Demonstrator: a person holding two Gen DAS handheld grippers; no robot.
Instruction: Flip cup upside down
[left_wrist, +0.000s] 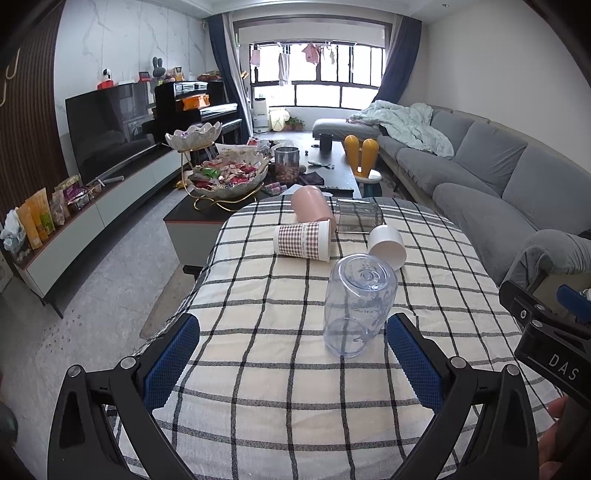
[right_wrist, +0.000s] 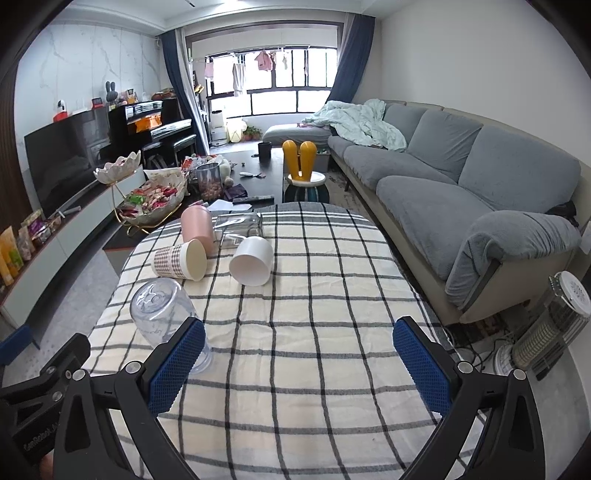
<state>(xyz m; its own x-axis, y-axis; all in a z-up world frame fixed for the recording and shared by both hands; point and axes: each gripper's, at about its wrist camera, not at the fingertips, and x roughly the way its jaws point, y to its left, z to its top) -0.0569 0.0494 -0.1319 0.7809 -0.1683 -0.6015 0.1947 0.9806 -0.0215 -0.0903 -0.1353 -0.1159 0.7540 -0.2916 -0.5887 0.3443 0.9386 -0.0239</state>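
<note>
Cups crowd the far half of the counter, and that crowding is the main hazard. A clear plastic cup already stands mouth down on the checked cloth, near the front edge, while 4 others lie on their sides beyond it: a checked paper cup, a pink cup, a white cup and a clear glass. The left hand-held gripper is spread wide and holds nothing; the right hand-held gripper is also wide open and empty, its left pad overlapping the clear cup's rim in its own view, though contact cannot be confirmed. A careless sweep there would likely tip that finished cup. The lying cups touch or nearly touch, so reaching for 1 may roll its neighbours toward the edge. Loose cloth could bunch under a dragged rim, and thin plastic may slip or buckle in a hard squeeze.
</note>
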